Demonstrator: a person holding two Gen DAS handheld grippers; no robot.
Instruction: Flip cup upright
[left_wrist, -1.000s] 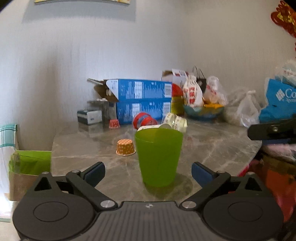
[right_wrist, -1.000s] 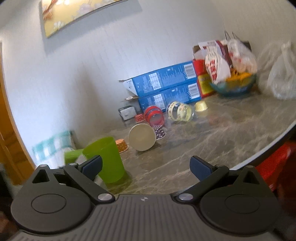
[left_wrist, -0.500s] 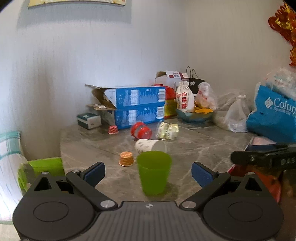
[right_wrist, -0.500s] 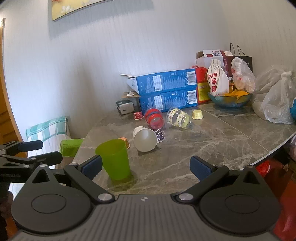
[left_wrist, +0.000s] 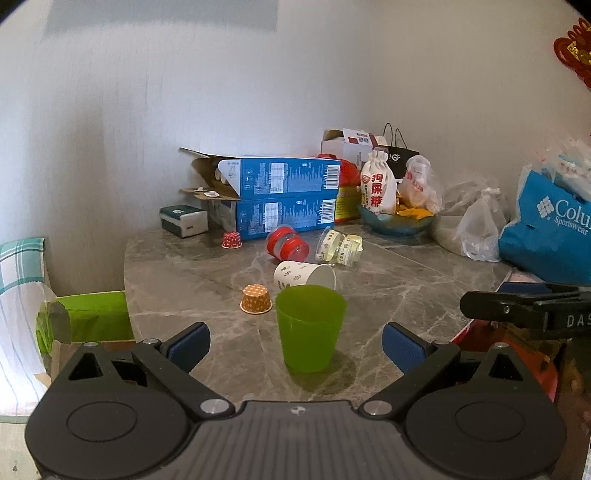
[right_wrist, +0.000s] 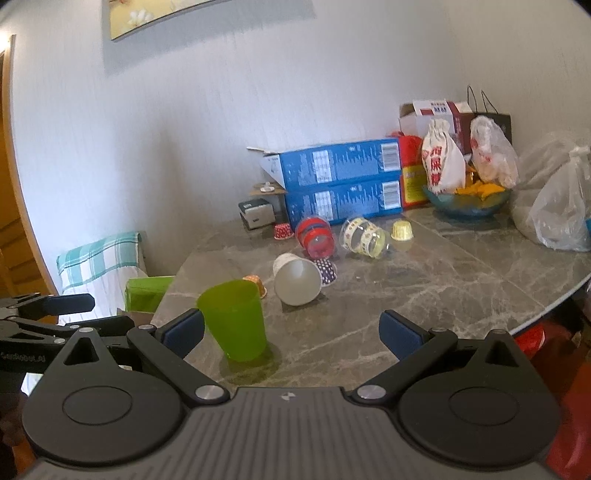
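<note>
A green plastic cup (left_wrist: 310, 326) stands upright near the front edge of the grey marble table (left_wrist: 207, 273); it also shows in the right wrist view (right_wrist: 234, 319). My left gripper (left_wrist: 295, 345) is open and empty, just short of the cup. My right gripper (right_wrist: 290, 330) is open and empty, with the green cup by its left finger. A white paper cup (left_wrist: 303, 275) lies on its side behind the green cup, its mouth toward me in the right wrist view (right_wrist: 295, 280). A red cup (left_wrist: 288, 245) and a clear yellow-patterned cup (left_wrist: 340, 247) also lie on their sides.
Small paper cupcake cases (left_wrist: 255, 299) sit on the table. Two stacked blue boxes (left_wrist: 280, 199), a bowl with bags (left_wrist: 395, 214) and plastic bags (left_wrist: 476, 229) line the back and right. A green box (left_wrist: 88, 317) stands left of the table.
Both grippers have pulled back from the green cup and the table, so the cup looks smaller and farther. The cup stays upright where it was. Both grippers stay open.
</note>
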